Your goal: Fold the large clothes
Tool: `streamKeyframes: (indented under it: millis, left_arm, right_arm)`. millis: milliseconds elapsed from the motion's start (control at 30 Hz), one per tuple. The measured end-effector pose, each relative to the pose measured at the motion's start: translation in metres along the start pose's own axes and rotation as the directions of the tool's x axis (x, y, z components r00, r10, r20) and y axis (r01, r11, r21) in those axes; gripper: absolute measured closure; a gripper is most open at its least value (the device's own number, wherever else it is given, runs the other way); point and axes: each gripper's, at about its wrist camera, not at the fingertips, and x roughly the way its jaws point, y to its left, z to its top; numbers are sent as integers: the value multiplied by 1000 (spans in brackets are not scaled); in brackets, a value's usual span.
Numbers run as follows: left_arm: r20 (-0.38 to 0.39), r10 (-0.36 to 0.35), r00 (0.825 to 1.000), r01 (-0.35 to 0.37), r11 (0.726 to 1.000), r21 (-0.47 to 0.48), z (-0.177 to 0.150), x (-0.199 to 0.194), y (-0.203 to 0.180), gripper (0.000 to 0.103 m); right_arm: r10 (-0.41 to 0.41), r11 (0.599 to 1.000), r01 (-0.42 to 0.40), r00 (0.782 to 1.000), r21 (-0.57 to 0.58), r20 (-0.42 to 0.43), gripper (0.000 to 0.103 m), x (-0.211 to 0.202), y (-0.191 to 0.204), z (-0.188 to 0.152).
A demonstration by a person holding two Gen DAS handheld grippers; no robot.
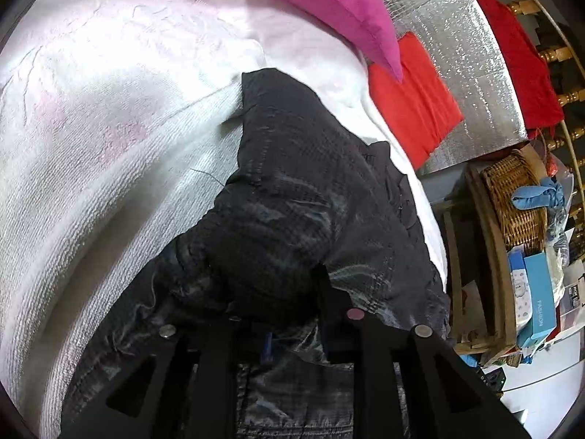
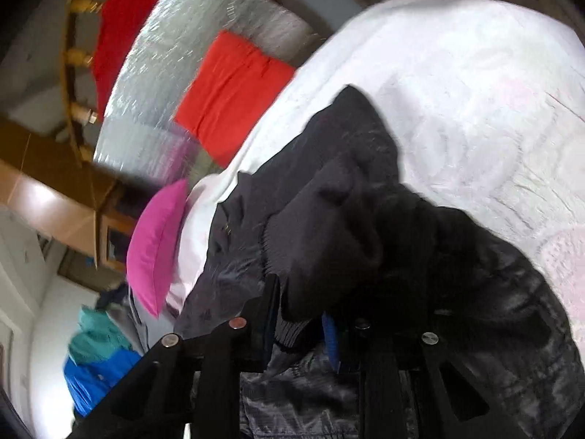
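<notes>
A large black jacket (image 1: pixel 292 190) with a shiny quilted look lies bunched on a bed covered by a white-pink blanket (image 1: pixel 109 109). My left gripper (image 1: pixel 281 314) is shut on a fold of the jacket, which fills the gap between its black fingers. In the right wrist view the same jacket (image 2: pixel 365 190) hangs bunched, with a ribbed knit cuff or hem showing. My right gripper (image 2: pixel 303 329) is shut on that ribbed edge, and the cloth drapes over both fingers. The view is motion-blurred.
A magenta pillow (image 1: pixel 329 7) and a red cushion (image 1: pixel 413 102) lie at the bed's head against a silver foil panel (image 1: pixel 468 55). A wicker basket (image 1: pixel 515 197) and boxes sit on a shelf beside the bed. Blue and teal clothes (image 2: pixel 95 351) lie on the floor.
</notes>
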Motion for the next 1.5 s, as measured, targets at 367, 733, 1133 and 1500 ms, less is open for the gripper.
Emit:
streamKeyframes:
  millis: [367,733,1133,1500]
  left_arm:
    - [68,17,998,-22,997,71,-7,-5,-11,82]
    - [19,129,991,-130,984,120,-4,2,-20,73]
    - [61,99,993,-113,941,317,-31,-62,-44,51]
    - [162,272,949,-308,914,265,13,-20,-28,27]
  right_arm:
    - [45,999,-45,998,24,32,78,7,-7,5]
    - [-88,994,89,996,-69,22,77,2,5,2]
    - [-66,996,54,982,73,179,16,-68,-17,36]
    - [-160,981,160,987,-113,7,53,9,-19,46]
